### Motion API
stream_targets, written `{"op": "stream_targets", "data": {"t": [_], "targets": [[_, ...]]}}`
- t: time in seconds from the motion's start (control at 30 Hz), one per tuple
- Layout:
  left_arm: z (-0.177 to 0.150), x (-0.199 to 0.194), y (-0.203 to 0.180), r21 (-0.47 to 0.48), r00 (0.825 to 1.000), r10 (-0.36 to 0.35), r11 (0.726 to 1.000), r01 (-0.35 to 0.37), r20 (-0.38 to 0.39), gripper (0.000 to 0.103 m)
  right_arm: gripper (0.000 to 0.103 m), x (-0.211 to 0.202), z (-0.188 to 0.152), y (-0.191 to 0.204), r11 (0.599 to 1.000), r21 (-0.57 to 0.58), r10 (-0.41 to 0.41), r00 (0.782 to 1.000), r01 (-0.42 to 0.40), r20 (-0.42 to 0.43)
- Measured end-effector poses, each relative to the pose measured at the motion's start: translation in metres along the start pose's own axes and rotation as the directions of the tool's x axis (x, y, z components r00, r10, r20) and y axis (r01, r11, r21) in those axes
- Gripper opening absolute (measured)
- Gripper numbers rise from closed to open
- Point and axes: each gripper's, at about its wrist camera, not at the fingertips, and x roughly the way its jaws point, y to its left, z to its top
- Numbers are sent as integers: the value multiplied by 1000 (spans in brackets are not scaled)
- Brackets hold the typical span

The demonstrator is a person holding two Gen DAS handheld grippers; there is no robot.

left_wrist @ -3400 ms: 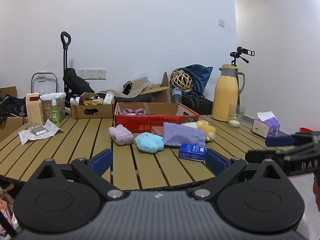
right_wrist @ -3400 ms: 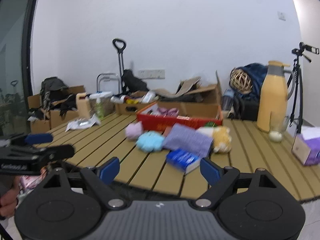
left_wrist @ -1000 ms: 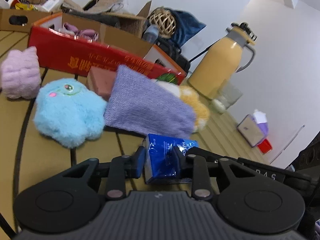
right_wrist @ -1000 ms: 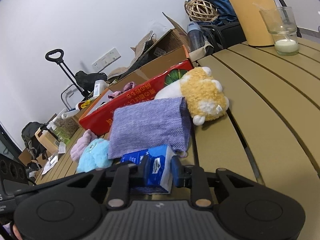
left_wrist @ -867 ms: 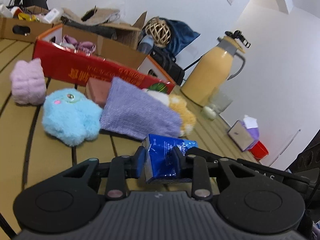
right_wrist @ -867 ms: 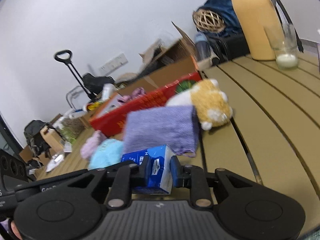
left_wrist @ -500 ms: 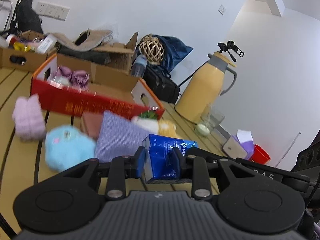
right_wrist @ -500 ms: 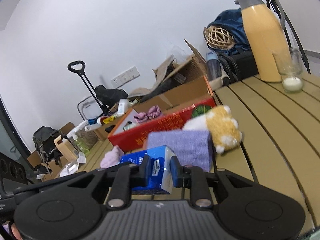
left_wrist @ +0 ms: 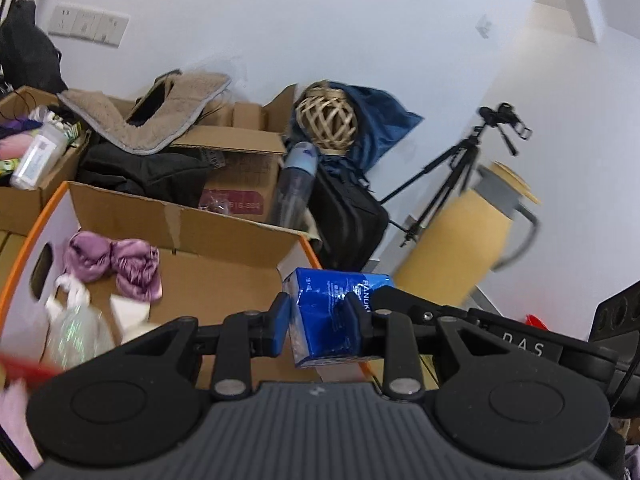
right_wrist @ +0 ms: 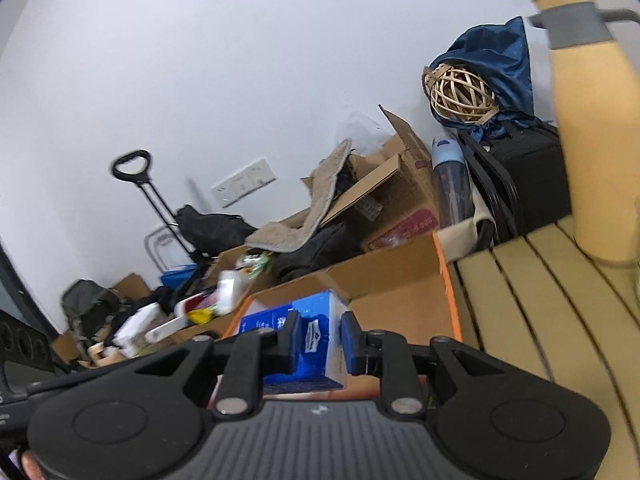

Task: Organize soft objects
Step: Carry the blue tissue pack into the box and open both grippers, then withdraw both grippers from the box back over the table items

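Observation:
A blue tissue pack (left_wrist: 340, 304) hangs in the air, gripped from both ends. My left gripper (left_wrist: 318, 320) is shut on one end, its blue pads pressing the wrapper. My right gripper (right_wrist: 322, 340) is shut on the other end of the same pack (right_wrist: 264, 322). The pack is over the right end of an open cardboard box (left_wrist: 180, 224) with an orange rim, which also shows in the right wrist view (right_wrist: 400, 280). Inside the box lie a purple satin cloth (left_wrist: 116, 260) and a clear plastic-wrapped bundle (left_wrist: 76, 324). The plush toys are out of view.
A yellow thermos jug (right_wrist: 592, 140) stands on the slatted wooden table (right_wrist: 540, 300) to the right. Behind the box are more cardboard boxes (left_wrist: 240, 168), a water bottle (left_wrist: 296, 184), a black bag (left_wrist: 348, 216), a wicker ball (left_wrist: 328, 120) and a tripod (left_wrist: 460, 172).
Both grippers have lifted the blue pack off the table and carried it forward over the box. The plush toys and the purple knitted cloth have dropped out of view.

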Motion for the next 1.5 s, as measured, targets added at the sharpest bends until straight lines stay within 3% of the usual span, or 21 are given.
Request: {"op": "stream_targets", "data": {"t": [0.2, 0.4, 0.6, 0.73, 0.93, 1.17, 1.33, 1.4, 1.5], "targets": [[36, 75, 30, -44, 997, 34, 998, -37, -69, 29, 21, 85, 42, -26, 999, 0, -47, 997, 47, -66], [48, 143, 50, -71, 983, 85, 993, -97, -161, 29, 21, 159, 59, -57, 994, 19, -105, 980, 110, -166], [43, 187, 55, -35, 969, 114, 992, -124, -218, 25, 19, 202, 61, -79, 974, -16, -224, 951, 226, -214], [40, 199, 62, -46, 962, 126, 989, -141, -243, 26, 17, 211, 61, -78, 961, -89, -274, 944, 261, -186], [46, 185, 57, -23, 965, 132, 990, -141, -225, 27, 21, 204, 61, -73, 956, -132, -282, 945, 262, -167], [63, 128, 37, 46, 968, 187, 982, -182, -167, 31, 25, 170, 71, -50, 949, -184, -284, 948, 256, -145], [58, 67, 17, 156, 954, 284, 951, -267, -95, 46, 29, 120, 81, -21, 944, -232, -269, 955, 236, -125], [53, 38, 8, 190, 949, 306, 939, -288, -72, 48, 37, 98, 82, -9, 940, -255, -265, 957, 228, -121], [48, -1, -5, 227, 941, 336, 920, -320, -36, 60, 46, 64, 78, 11, 933, -288, -259, 959, 218, -112]]}}
